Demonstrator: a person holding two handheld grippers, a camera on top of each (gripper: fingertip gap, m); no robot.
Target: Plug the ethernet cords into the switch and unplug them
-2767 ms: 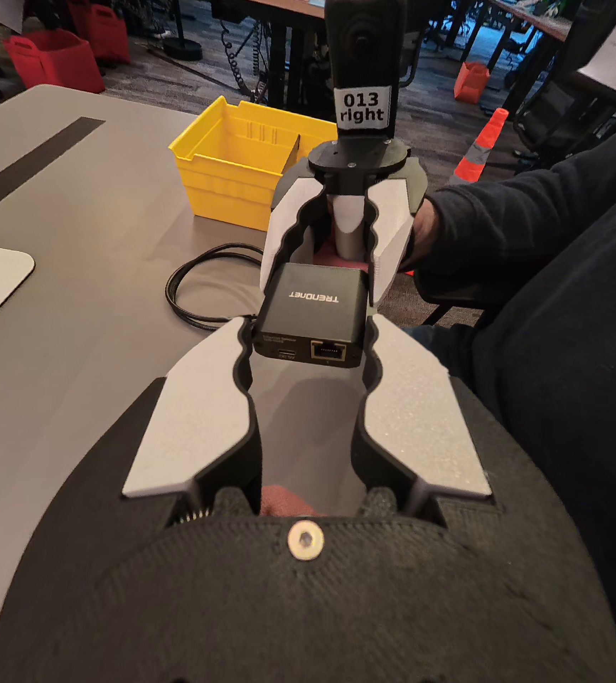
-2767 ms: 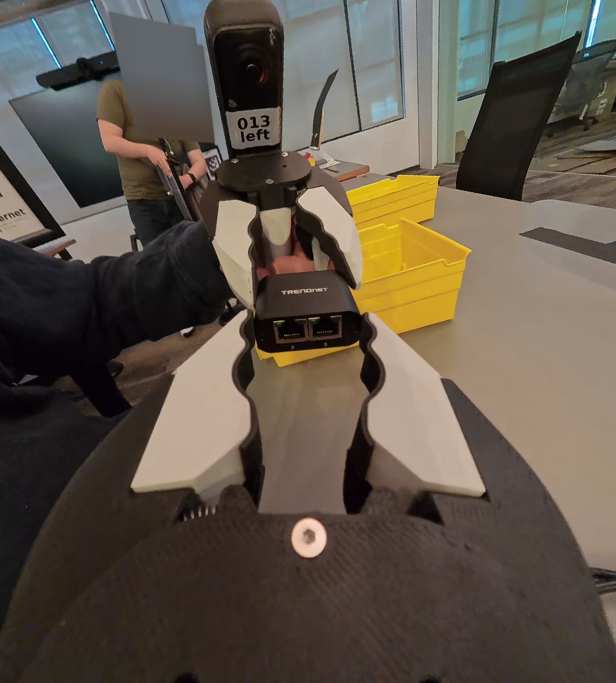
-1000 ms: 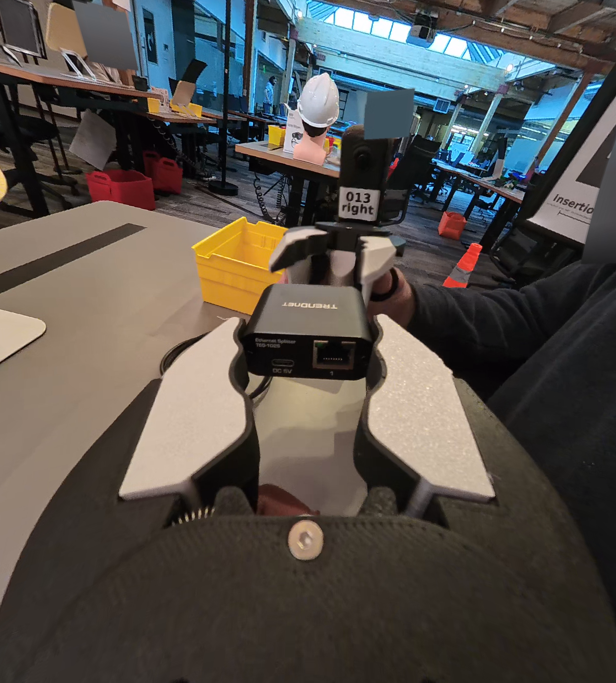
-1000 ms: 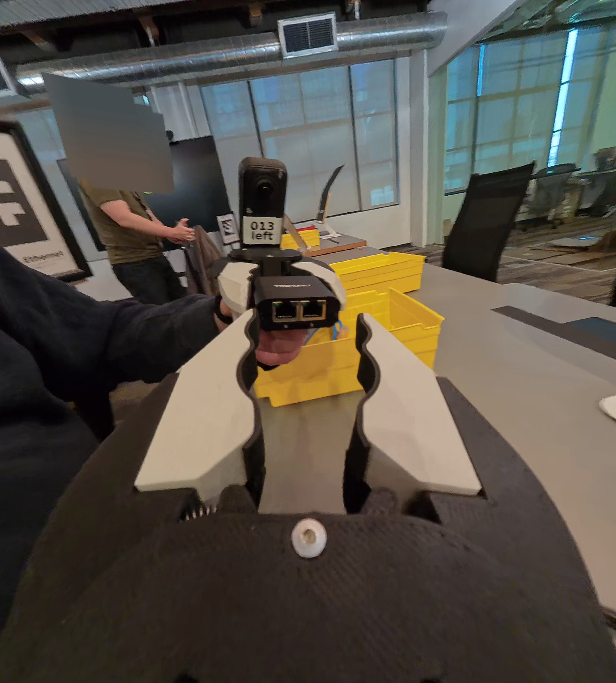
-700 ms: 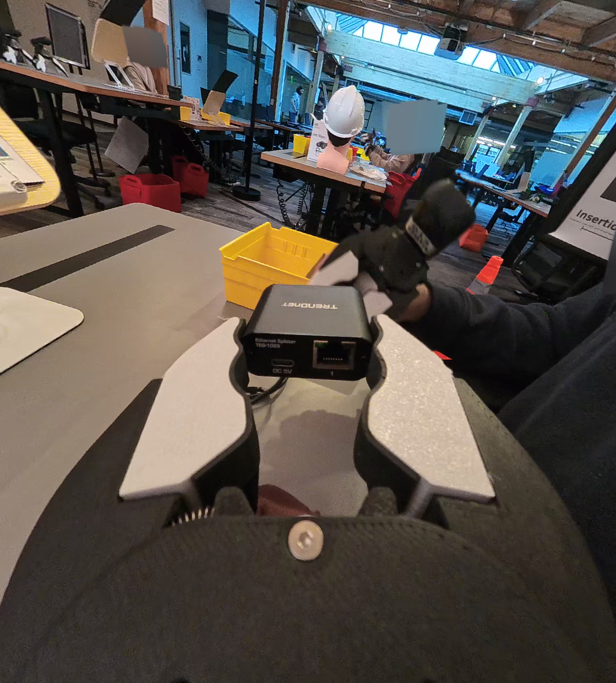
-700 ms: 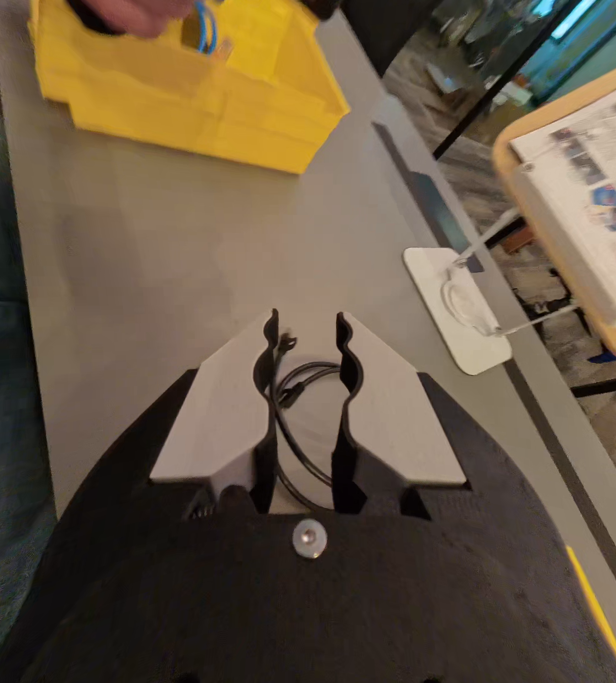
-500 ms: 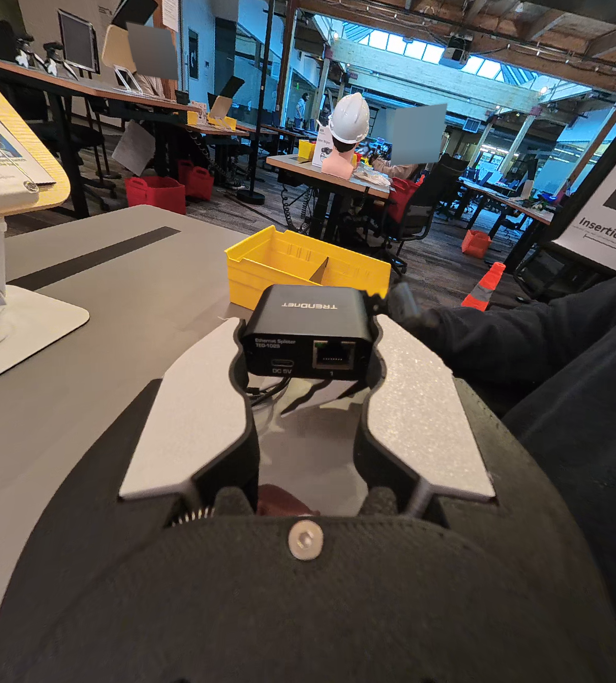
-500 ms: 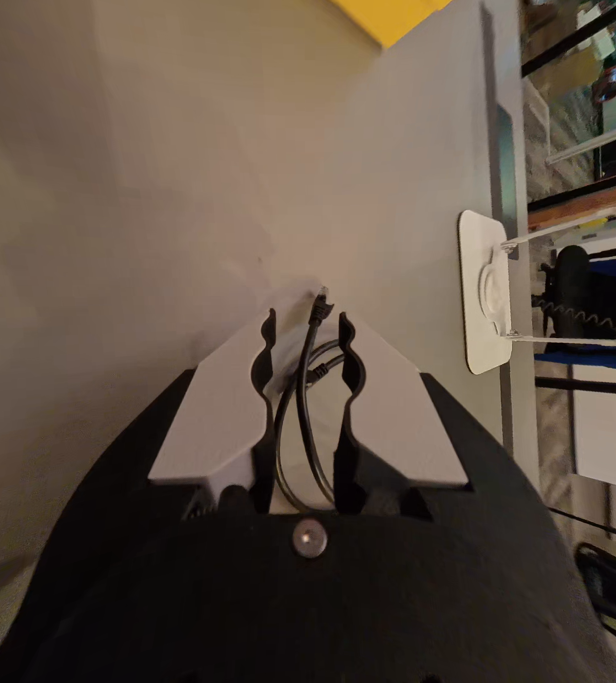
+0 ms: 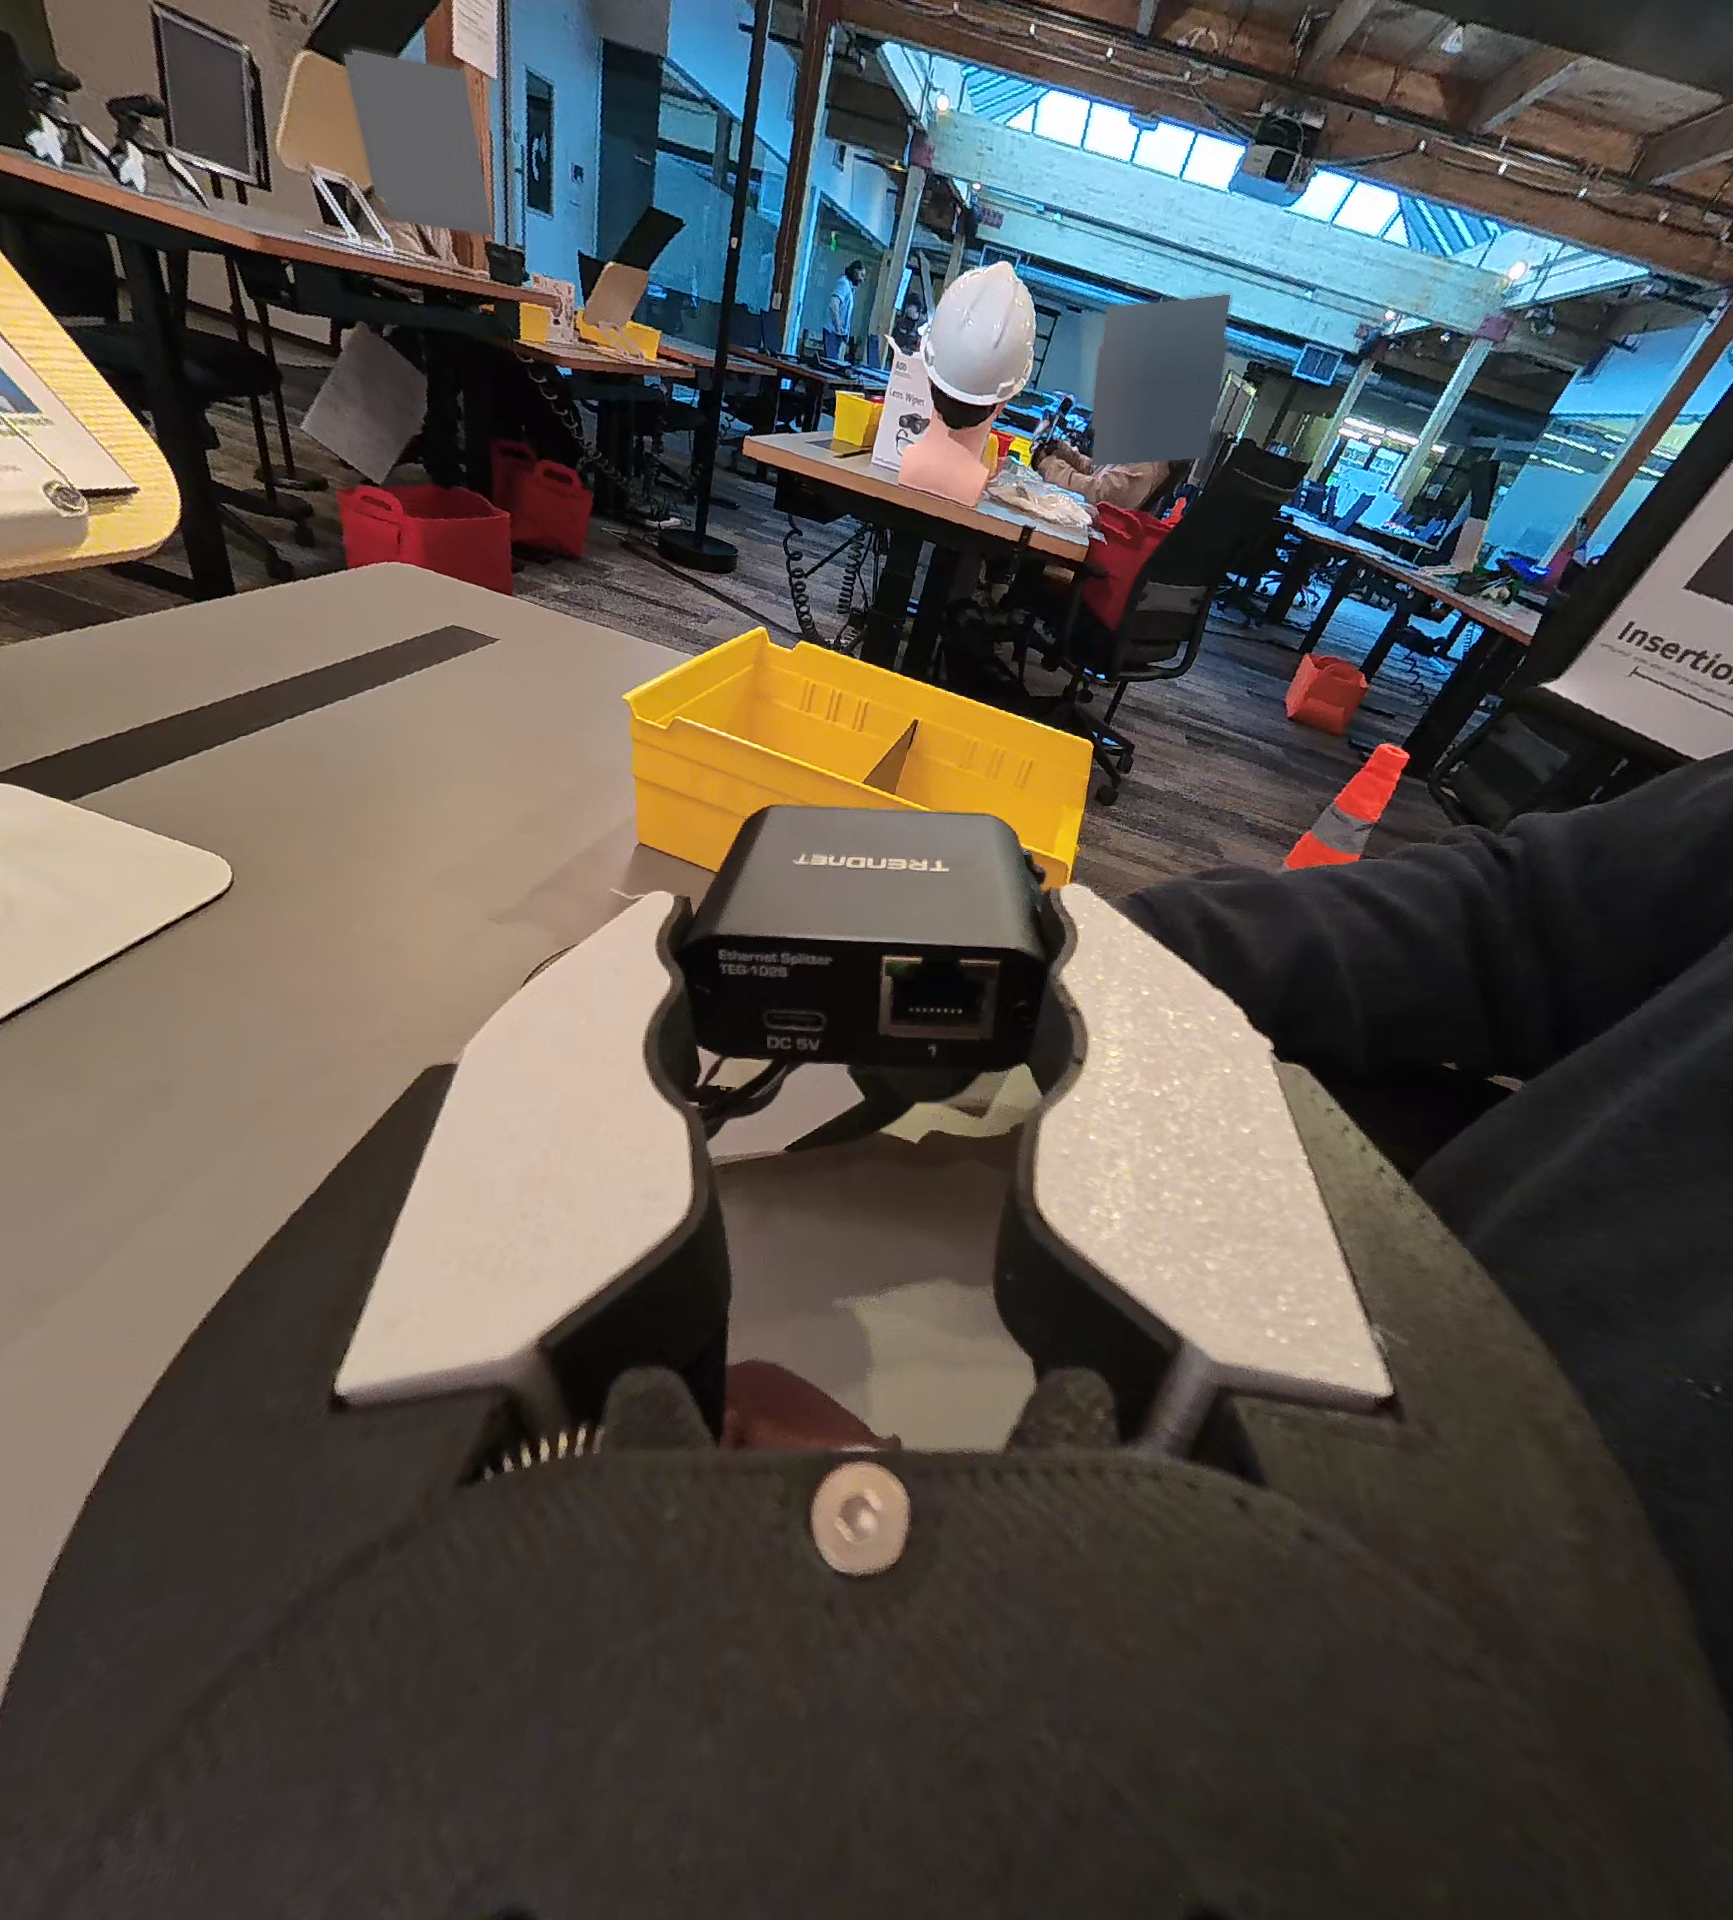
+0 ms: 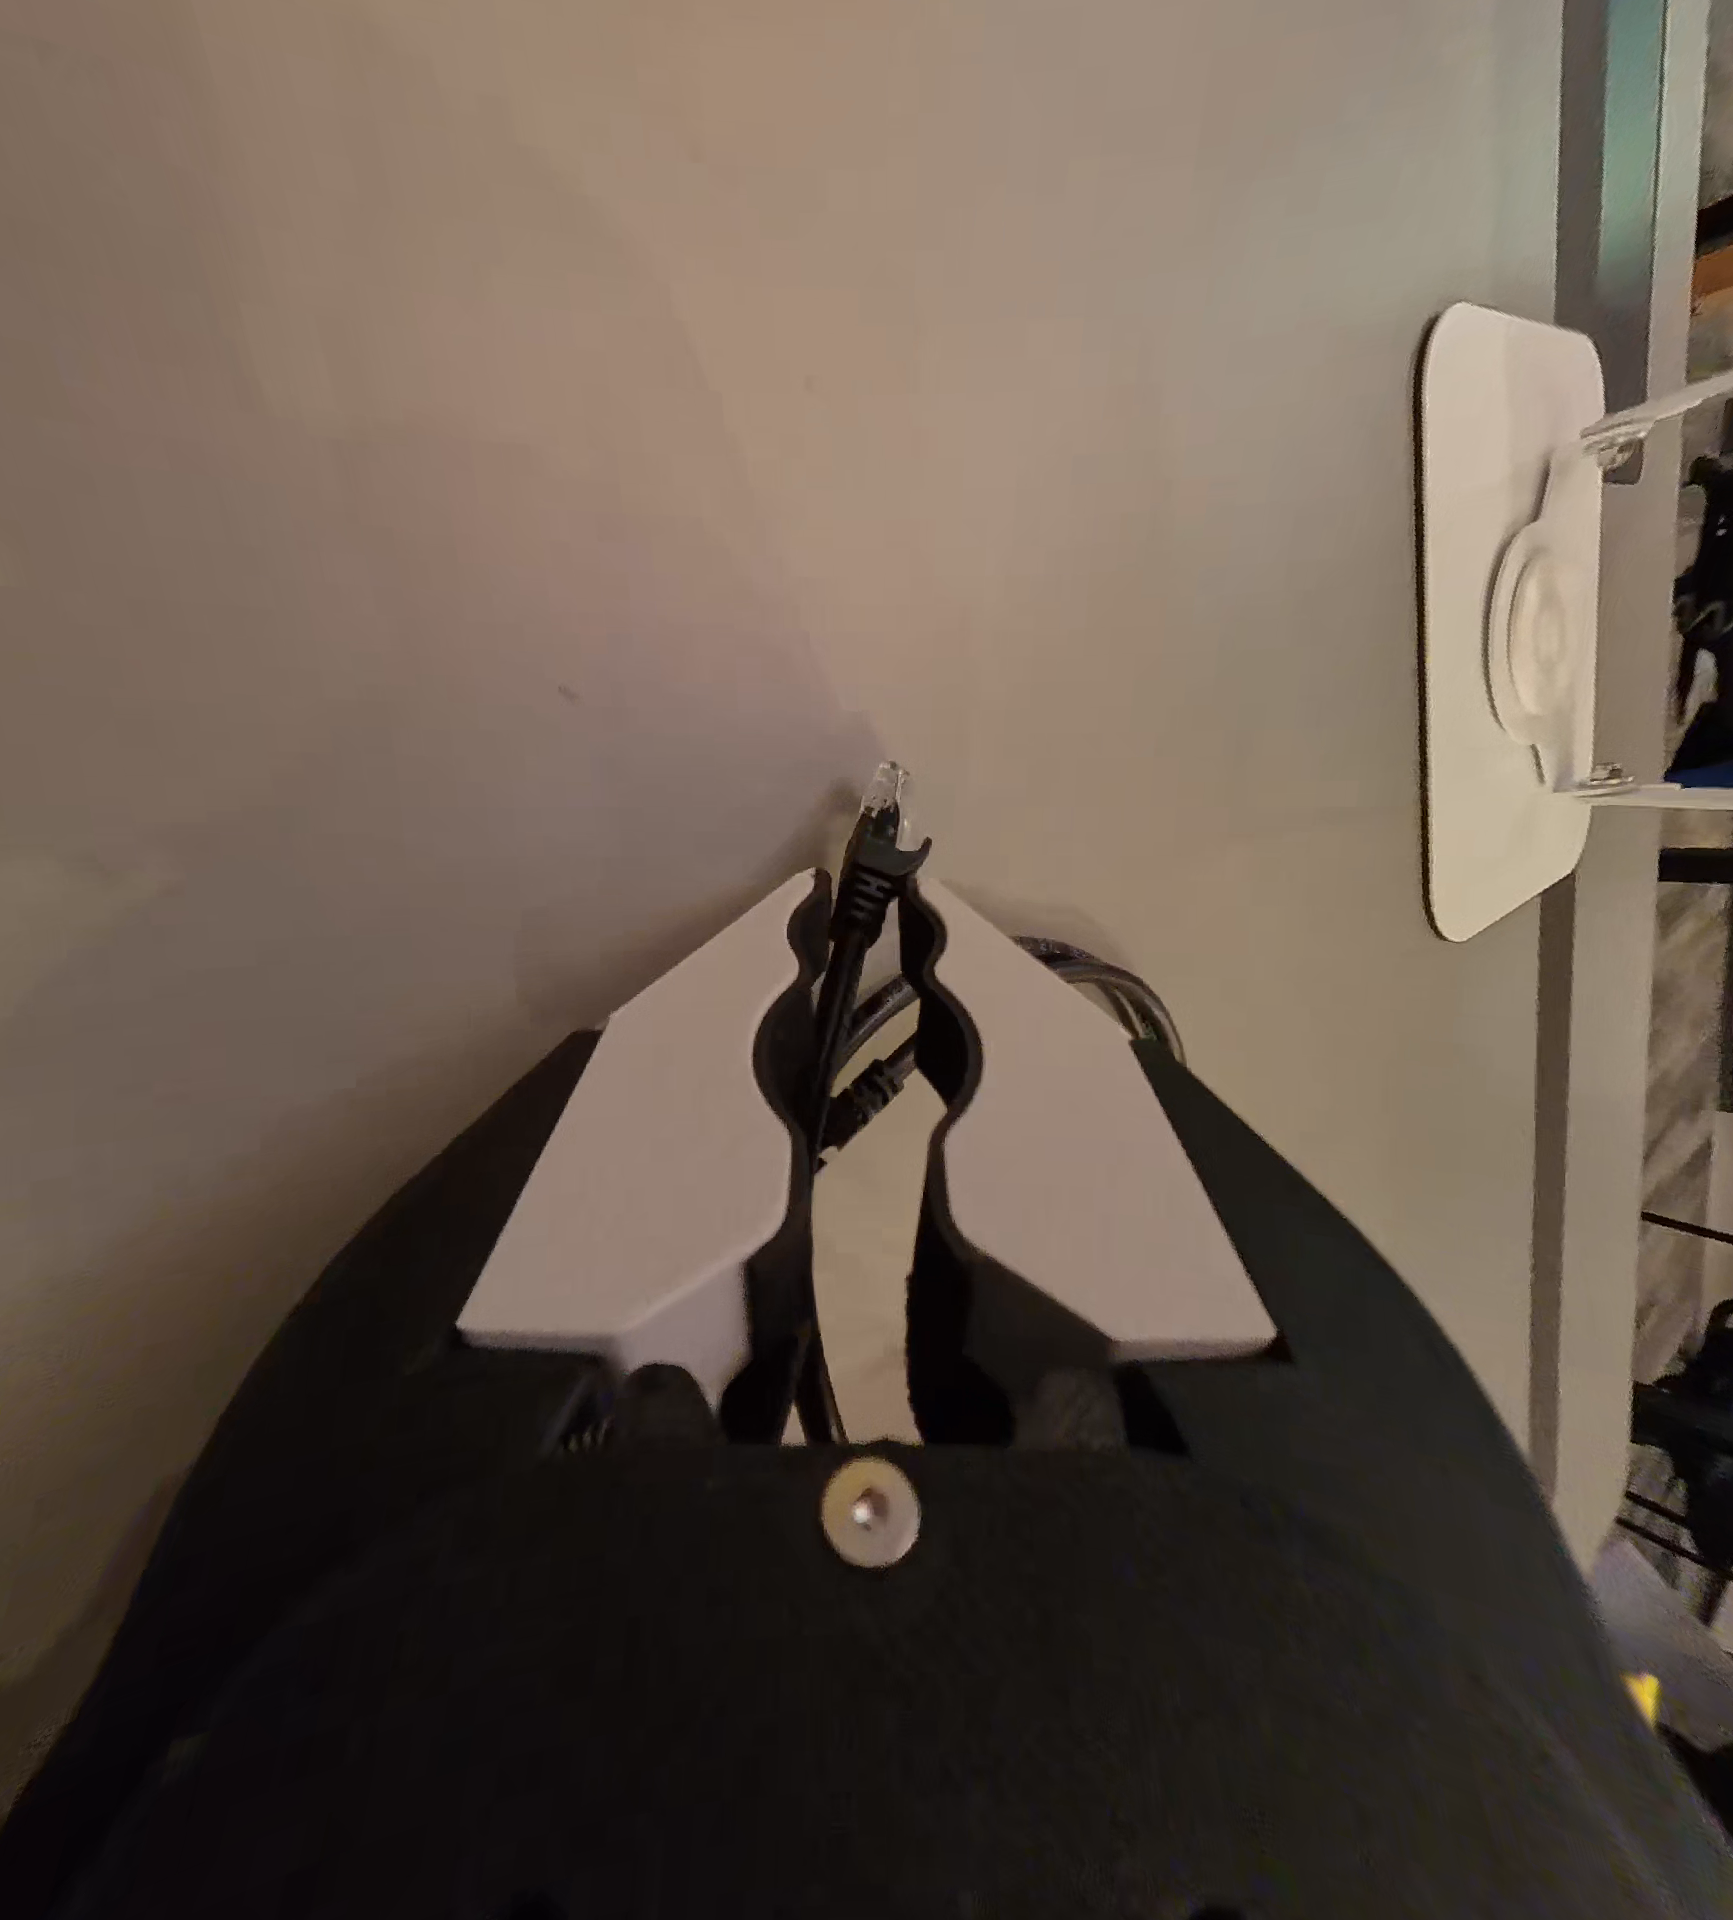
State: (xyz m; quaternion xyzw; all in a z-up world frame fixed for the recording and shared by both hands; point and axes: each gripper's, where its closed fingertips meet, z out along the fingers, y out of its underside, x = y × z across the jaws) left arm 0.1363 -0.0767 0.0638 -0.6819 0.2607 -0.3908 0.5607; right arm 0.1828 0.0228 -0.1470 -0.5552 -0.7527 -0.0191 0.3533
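My left gripper (image 9: 862, 925) is shut on the black switch (image 9: 872, 883) and holds it level above the grey table (image 9: 374, 831). The single port and power socket face me. My right gripper (image 10: 872, 883) points down at the table (image 10: 529, 468). Its jaws are closed on the black ethernet cord (image 10: 857, 914) just behind the plug. The clear plug (image 10: 885, 784) sticks out past the tips. More of the cord (image 10: 1101, 977) coils under the right finger. A bit of the cord (image 9: 737, 1086) shows under the switch in the left wrist view.
A yellow bin (image 9: 862, 748) stands behind the switch near the table's far edge. A white stand base (image 9: 62, 914) sits at the left, also in the right wrist view (image 10: 1506, 623) near the table edge. A dark sleeve (image 9: 1464, 935) reaches in from the right. The tips of one gripper are about 25 cm away from the tips of the other.
My right gripper left the switch, swung down to the table and closed on the cord near its plug. My left gripper kept hold of the switch, lifted and level.
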